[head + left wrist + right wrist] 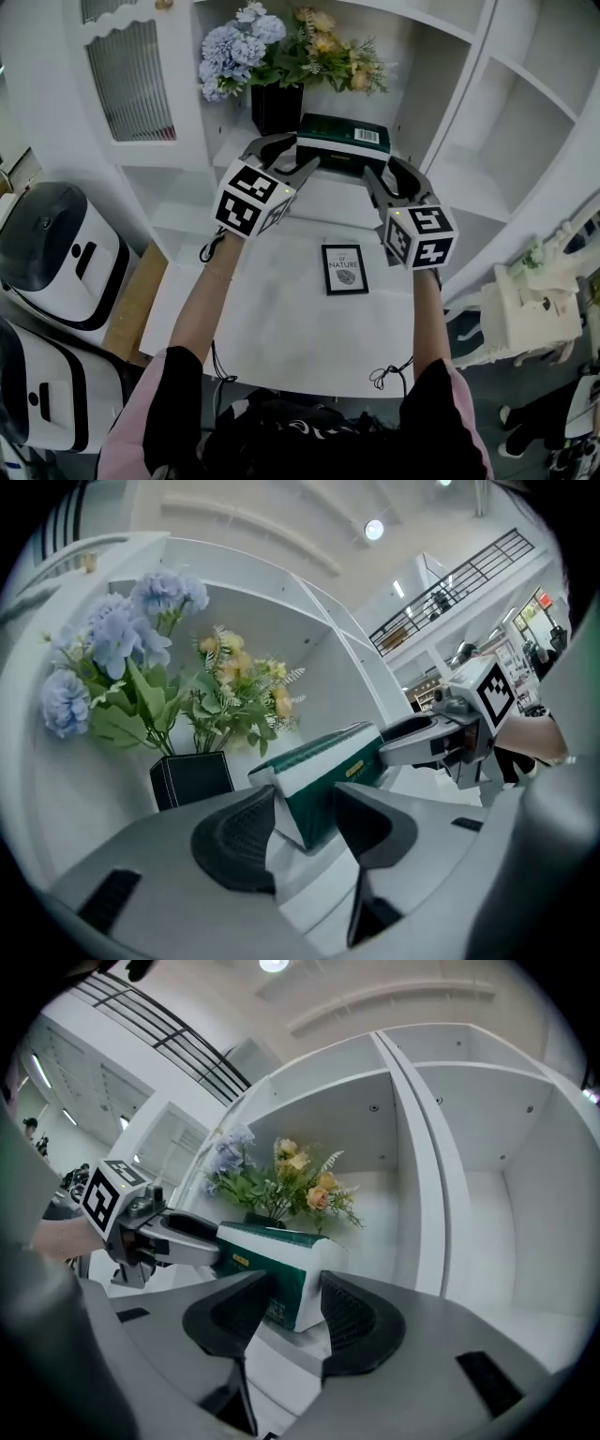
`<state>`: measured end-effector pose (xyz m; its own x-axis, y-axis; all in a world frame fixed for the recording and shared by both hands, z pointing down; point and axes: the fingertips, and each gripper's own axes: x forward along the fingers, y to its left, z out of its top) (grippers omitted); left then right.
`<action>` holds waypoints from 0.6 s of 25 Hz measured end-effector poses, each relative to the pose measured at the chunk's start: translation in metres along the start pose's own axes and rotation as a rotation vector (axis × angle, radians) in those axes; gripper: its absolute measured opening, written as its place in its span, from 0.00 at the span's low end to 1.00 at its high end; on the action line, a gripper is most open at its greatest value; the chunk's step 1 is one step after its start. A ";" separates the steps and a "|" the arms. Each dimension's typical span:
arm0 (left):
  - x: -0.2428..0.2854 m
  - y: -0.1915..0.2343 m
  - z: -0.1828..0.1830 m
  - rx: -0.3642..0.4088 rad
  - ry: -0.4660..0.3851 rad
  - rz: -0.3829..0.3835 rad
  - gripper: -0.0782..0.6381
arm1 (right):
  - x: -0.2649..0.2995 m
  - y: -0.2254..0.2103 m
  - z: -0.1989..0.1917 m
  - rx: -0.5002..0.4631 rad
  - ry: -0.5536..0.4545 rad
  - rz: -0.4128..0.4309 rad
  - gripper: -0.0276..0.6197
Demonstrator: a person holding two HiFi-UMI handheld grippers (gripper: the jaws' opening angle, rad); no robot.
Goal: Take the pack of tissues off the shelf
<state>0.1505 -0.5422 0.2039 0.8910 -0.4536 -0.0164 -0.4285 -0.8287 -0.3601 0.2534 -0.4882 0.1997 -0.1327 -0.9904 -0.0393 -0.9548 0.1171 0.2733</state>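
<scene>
On shelf [337,202], could shove pack [343,139] back into vase [277,108] or drop it, left claw [304,151] and right claw [381,167] both wide astride its ends, not pinching.

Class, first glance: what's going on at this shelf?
A person holds a gripper in each hand. The left gripper and right gripper each have open fingers around one end of the green tissue pack, which lies on the white shelf beside a black vase of flowers, not yet lifted.
</scene>
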 end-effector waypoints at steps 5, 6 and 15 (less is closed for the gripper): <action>-0.019 -0.013 0.005 0.032 -0.032 0.041 0.39 | -0.018 0.011 0.003 -0.033 -0.039 0.014 0.35; -0.023 -0.017 0.007 0.039 -0.040 0.048 0.39 | -0.023 0.013 0.003 -0.033 -0.047 0.018 0.35; -0.072 -0.061 0.019 0.053 -0.096 0.088 0.39 | -0.078 0.037 0.008 -0.047 -0.113 0.073 0.35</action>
<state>0.1156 -0.4529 0.2094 0.8618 -0.4881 -0.1378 -0.4990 -0.7674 -0.4026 0.2260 -0.4057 0.2058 -0.2326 -0.9645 -0.1247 -0.9285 0.1821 0.3236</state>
